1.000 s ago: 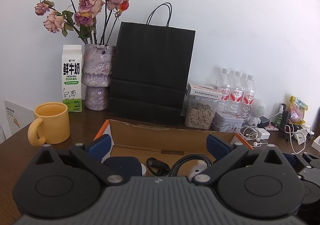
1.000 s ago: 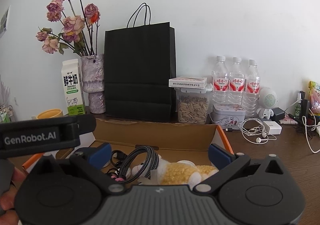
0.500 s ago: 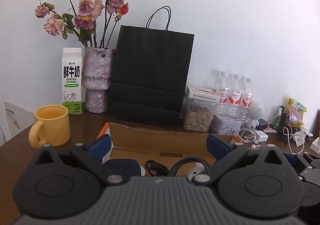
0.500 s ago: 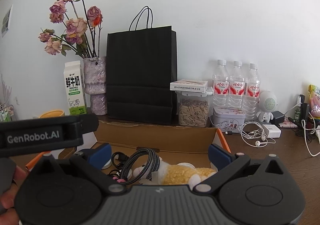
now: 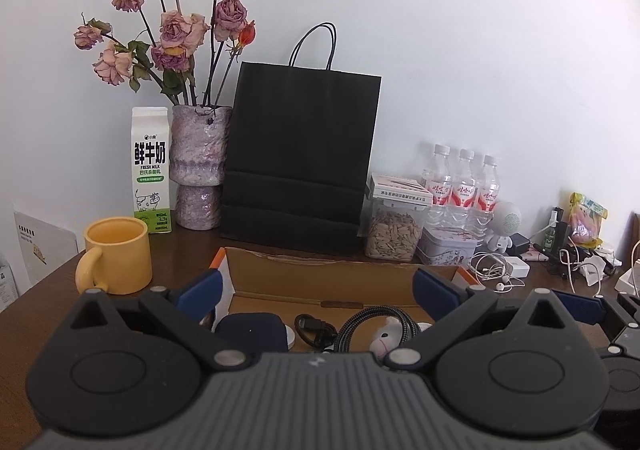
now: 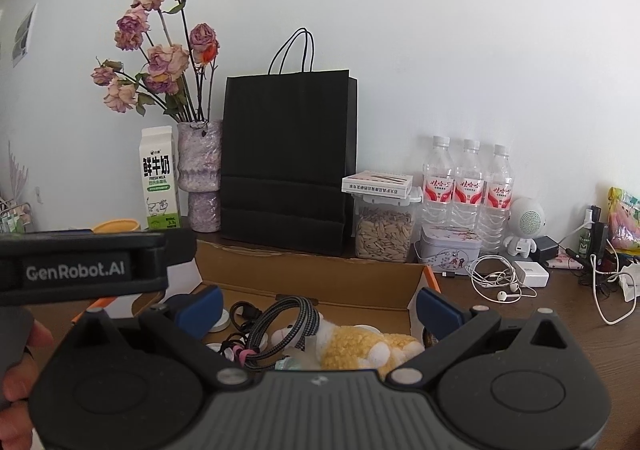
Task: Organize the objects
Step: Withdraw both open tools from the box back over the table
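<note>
An open cardboard box [image 5: 320,278] [image 6: 312,278] lies on the brown table before both grippers. Inside it are a braided cable [image 6: 280,320] [image 5: 360,326], a black cord [image 5: 314,328], a dark blue case [image 5: 252,332], and a yellow and white plush toy [image 6: 360,342] [image 5: 386,336]. My left gripper [image 5: 316,290] hangs open above the box's near side, nothing between its blue pads. My right gripper [image 6: 318,304] is open too, just over the plush toy and cable. The left gripper's black body [image 6: 88,270] crosses the right wrist view at left, held by a hand [image 6: 20,374].
Behind the box stand a black paper bag [image 5: 300,157], a vase of dried roses [image 5: 198,165], a milk carton [image 5: 150,169] and a yellow mug [image 5: 116,256]. At right: a seed jar [image 5: 394,230], a tin [image 5: 446,250], three water bottles [image 5: 462,185], earphones [image 5: 494,272], chargers.
Both grippers have drawn back and risen a little, so the table things look smaller and lower. Both stay open.
</note>
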